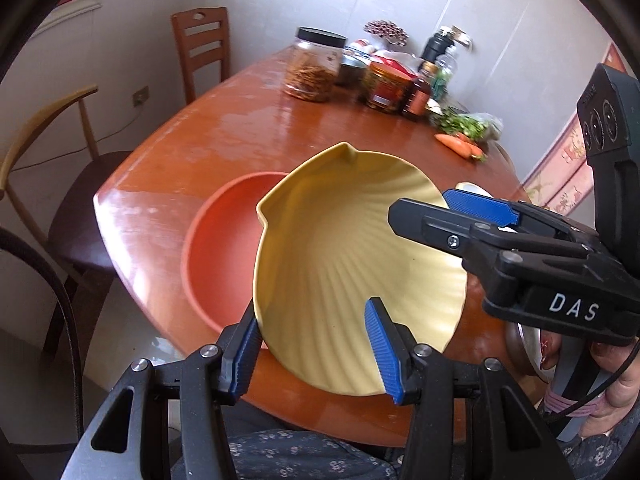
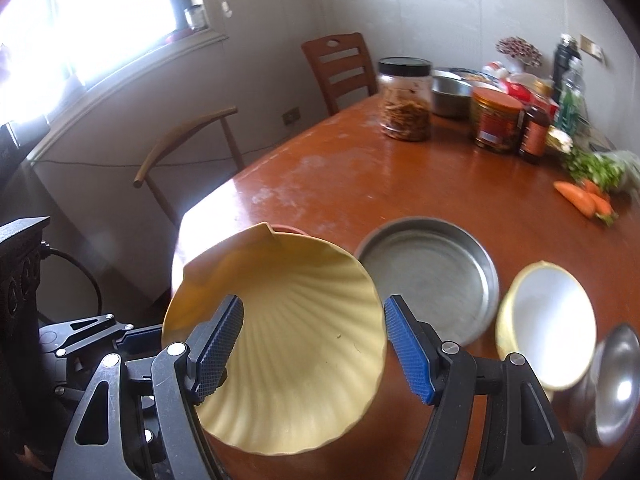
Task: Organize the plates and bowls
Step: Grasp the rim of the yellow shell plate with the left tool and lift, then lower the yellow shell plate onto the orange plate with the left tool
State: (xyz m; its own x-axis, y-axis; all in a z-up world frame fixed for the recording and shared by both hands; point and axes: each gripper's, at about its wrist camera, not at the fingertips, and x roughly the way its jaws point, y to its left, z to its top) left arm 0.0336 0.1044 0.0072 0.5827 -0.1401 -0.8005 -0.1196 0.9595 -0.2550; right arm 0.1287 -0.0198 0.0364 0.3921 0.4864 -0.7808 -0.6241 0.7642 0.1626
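Observation:
A yellow shell-shaped plate (image 1: pixel 340 256) is held tilted above the table's near edge, partly over a red plate (image 1: pixel 224 240) lying flat. My left gripper (image 1: pixel 316 356) straddles the yellow plate's near rim with its jaws apart; whether it grips is unclear. My right gripper (image 1: pixel 460 216) reaches in from the right with its jaws around the plate's right rim. In the right wrist view the yellow plate (image 2: pixel 288 352) sits between the fingers of the right gripper (image 2: pixel 316 352), jaws wide. A round metal pan (image 2: pixel 432 280), a yellow-rimmed white bowl (image 2: pixel 548 320) and a steel bowl (image 2: pixel 616 384) sit to the right.
The brown wooden table (image 1: pixel 224 132) carries jars, a snack jar (image 1: pixel 314 66), bottles, greens and carrots (image 1: pixel 460 144) at the far end. Two chairs (image 1: pixel 204 48) stand at the left side. A window (image 2: pixel 80 20) is on the left wall.

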